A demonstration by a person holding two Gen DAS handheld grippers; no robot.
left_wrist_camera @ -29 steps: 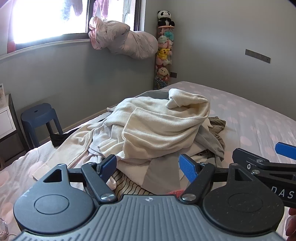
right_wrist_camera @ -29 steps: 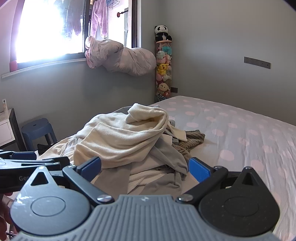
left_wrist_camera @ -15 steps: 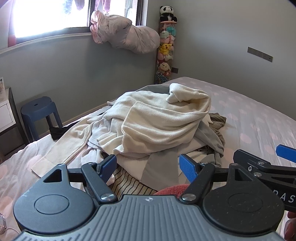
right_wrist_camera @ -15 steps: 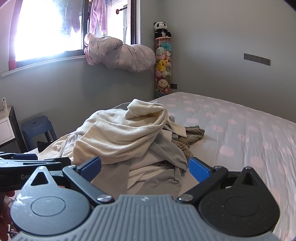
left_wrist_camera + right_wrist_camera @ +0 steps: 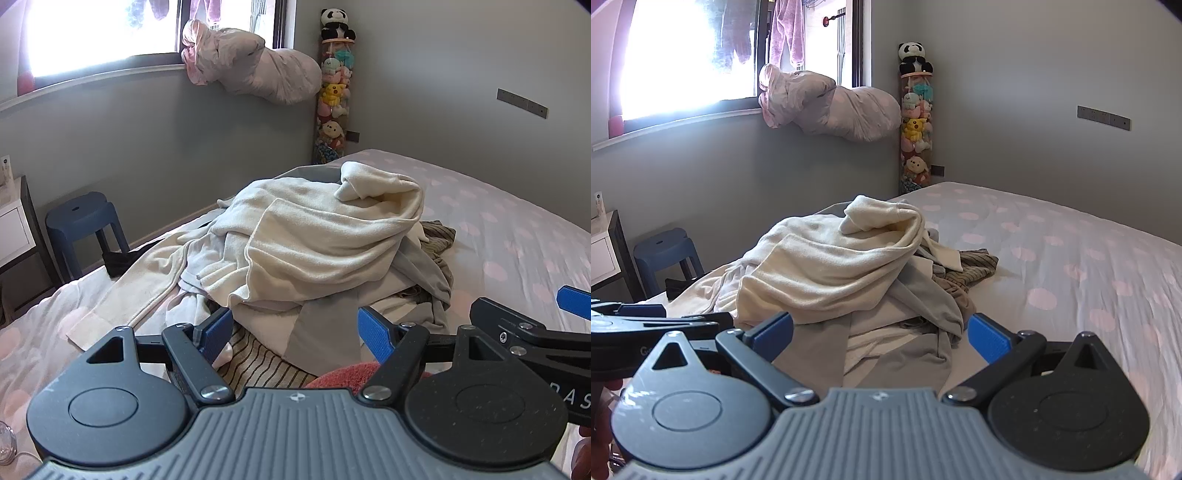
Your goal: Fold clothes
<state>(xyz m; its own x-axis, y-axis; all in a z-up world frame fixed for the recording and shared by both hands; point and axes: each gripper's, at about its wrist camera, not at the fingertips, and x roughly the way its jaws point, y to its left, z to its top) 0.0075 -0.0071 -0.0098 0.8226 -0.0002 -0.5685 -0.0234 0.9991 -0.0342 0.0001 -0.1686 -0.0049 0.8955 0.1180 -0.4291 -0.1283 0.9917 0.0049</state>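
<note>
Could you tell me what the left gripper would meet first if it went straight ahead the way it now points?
Probably the grey cloth at the near foot of the clothes pile, just ahead of the open left gripper; depth is hard to judge.

The left gripper (image 5: 295, 328) fills its frame's bottom, jaws spread wide. The right gripper (image 5: 881, 332) likewise gapes, empty.

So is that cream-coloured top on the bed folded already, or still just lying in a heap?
Not folded. The cream top lies crumpled over a pile of other clothes, one sleeve trailing across the bed. Both grippers are open, holding nothing.
</note>
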